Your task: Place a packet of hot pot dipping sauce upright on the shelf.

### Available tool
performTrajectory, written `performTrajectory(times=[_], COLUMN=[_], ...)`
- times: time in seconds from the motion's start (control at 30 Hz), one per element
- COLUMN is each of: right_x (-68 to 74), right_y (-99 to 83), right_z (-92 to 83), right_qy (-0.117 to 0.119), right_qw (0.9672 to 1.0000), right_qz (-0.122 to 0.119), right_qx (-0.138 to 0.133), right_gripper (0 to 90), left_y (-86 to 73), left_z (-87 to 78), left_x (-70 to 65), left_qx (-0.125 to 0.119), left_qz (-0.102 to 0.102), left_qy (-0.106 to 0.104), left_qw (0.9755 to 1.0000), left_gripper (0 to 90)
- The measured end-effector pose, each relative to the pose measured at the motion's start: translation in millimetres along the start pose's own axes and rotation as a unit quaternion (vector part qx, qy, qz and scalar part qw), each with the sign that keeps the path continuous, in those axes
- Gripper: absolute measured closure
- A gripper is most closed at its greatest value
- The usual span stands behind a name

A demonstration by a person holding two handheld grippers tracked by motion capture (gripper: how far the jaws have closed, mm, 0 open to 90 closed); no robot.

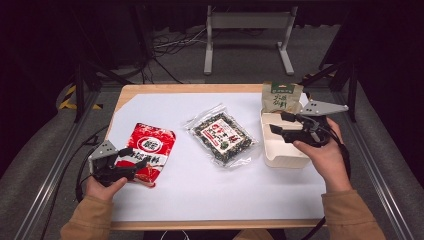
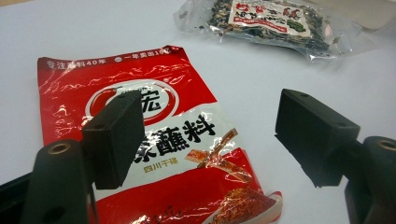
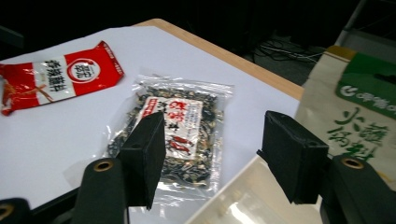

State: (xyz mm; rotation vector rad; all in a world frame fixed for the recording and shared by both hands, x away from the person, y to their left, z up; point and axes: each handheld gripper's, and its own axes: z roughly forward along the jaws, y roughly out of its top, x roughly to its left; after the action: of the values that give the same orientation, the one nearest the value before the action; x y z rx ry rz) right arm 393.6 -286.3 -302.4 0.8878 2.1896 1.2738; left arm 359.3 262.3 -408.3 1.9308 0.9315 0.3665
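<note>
A: Red pouch (image 2: 149, 140)?
B: Lay flat on white sheet (image 1: 200, 185), printed 四川干碟, under gaping, empty left gripper (image 2: 210, 135).
A: Right gripper (image 3: 215, 154)?
B: Spread wide, empty, above beige tray (image 1: 280, 152); green-labelled bag (image 1: 281, 97) inside.

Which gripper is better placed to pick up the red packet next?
Left, probably. The left gripper hovers open right over the red packet. The right gripper is over the beige box, across the table.
</note>
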Motion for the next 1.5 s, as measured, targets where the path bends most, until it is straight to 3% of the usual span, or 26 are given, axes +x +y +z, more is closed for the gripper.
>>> performTrajectory(times=[0.1,0.17,0.27,0.47,0.63,0.8,0.93,1.03,1.23,1.33,1.5], right_x=[8.0,12.4,18.9,30.6,35.3,37.9,38.3,40.1,43.5,44.7,44.7], right_y=[-6.6,-11.0,-16.9,-22.0,-27.3,-31.9,-33.6,-33.6,-33.4,-34.5,-35.5], right_z=[4.0,6.6,11.5,20.2,21.7,20.2,21.5,23.1,27.2,30.6,32.7], right_qy=[0.010,0.010,0.017,0.030,0.032,0.033,0.036,0.040,0.049,0.059,0.070], right_qw=[0.9999,0.9999,0.9996,0.9995,0.9994,0.9994,0.9993,0.9992,0.9987,0.9982,0.9974], right_qz=[0.008,0.012,0.023,0.009,0.004,0.007,0.010,0.005,-0.011,-0.007,-0.011], right_qx=[-0.008,-0.006,-0.004,0.008,0.007,0.002,0.003,0.002,0.003,0.007,0.016], right_gripper=[41.1,41.2,41.7,42.9,42.1,42.6,42.4,43.3,47.6,48.1,54.8], left_y=[2.6,8.1,16.0,33.3,53.7,66.2,70.0,72.6,79.6,82.5,84.9], left_z=[0.6,2.3,2.3,-0.6,-3.6,-7.4,-4.9,-4.0,-0.4,4.7,12.1], left_x=[0.4,2.0,3.0,4.7,10.7,17.0,24.4,32.4,44.8,50.9,56.1], left_qx=[0.004,0.020,0.026,0.030,0.055,0.048,0.055,0.058,0.063,0.061,0.052], left_qz=[0.004,0.017,0.015,0.032,0.035,0.038,0.038,0.027,0.020,0.011,0.028], left_qy=[-0.008,-0.017,-0.029,-0.018,0.000,0.007,0.024,0.034,0.033,0.032,0.044], left_qw=[1.0000,0.9995,0.9991,0.9989,0.9979,0.9981,0.9975,0.9974,0.9973,0.9976,0.9973], left_gripper=[24.7,24.4,22.9,21.3,19.6,19.6,17.0,16.5,16.7,16.6,21.5])
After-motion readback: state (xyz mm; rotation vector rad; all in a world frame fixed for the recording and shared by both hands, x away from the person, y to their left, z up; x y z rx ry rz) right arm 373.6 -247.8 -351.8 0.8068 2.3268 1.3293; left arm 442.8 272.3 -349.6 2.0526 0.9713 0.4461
